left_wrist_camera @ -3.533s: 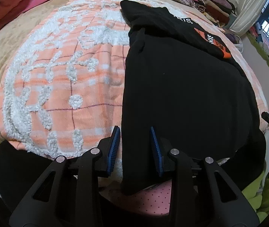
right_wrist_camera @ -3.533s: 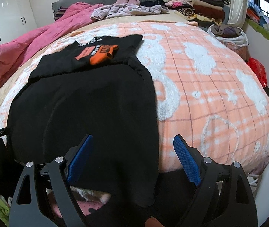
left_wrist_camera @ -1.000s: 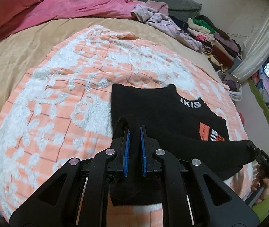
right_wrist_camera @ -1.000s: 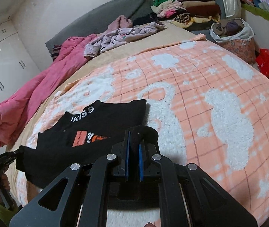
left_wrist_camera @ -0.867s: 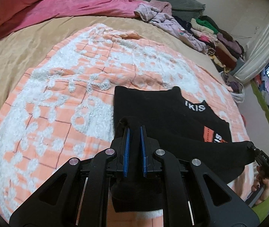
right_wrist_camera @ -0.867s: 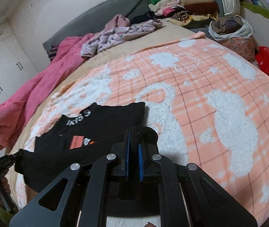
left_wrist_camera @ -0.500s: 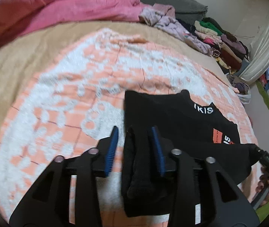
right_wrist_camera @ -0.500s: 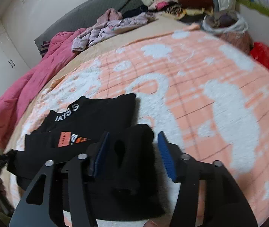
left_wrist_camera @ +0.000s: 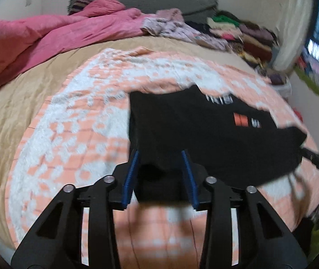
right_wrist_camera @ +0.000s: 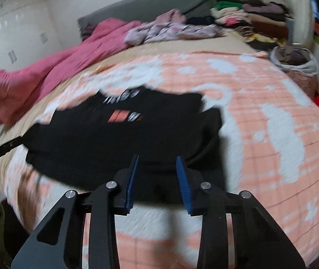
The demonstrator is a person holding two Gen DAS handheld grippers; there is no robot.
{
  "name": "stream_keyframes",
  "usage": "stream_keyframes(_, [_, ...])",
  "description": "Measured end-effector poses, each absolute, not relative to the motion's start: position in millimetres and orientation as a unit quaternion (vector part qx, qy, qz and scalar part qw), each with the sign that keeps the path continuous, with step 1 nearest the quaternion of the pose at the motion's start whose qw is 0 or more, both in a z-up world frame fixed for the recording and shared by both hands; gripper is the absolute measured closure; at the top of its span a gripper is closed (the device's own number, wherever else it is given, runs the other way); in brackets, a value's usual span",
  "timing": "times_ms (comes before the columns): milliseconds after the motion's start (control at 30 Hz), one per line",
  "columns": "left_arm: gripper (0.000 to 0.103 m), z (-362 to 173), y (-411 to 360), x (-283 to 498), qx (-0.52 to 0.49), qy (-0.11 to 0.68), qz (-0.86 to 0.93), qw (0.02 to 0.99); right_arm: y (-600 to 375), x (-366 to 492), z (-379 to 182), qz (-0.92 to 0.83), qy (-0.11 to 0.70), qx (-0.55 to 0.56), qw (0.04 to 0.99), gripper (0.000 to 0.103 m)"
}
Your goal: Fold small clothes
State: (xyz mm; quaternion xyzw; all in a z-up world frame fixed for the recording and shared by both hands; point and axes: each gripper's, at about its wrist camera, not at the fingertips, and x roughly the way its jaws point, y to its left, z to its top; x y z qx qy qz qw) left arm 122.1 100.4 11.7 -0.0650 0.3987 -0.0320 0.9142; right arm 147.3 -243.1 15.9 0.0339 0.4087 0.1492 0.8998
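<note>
The black garment (left_wrist_camera: 204,139) lies folded on the fuzzy orange-and-white checked blanket (left_wrist_camera: 74,134) of the bed, a soft matte cloth with an orange patch and white letters. The left hand-held gripper (left_wrist_camera: 160,177) has its blue ribbed pads (left_wrist_camera: 130,177) apart and closing, one on each side of a thick fold, not pressing it. The right hand-held gripper (right_wrist_camera: 158,180) is also closing over the near hem, pads clear. A crumpled pink quilt (left_wrist_camera: 58,35) lies behind.
</note>
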Motion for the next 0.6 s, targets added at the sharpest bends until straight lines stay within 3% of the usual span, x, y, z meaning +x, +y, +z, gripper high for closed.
stream_keyframes(100, [0.085,-3.8,83.9,118.9,-0.033,0.416,-0.042,0.908,-226.1,140.4,6.2,0.164,0.42,0.01,0.892,0.076])
stream_keyframes(367, [0.085,-22.6,55.9,121.3,0.04,0.408,-0.023,0.912,-198.6,141.9,-15.3,0.148,0.438,-0.048,0.885,0.077])
stream_keyframes(600, [0.085,-20.1,55.9,143.1,0.039,0.403,-0.011,0.914,-189.6,157.3,-27.0,0.128,0.429,-0.077,0.891,0.077])
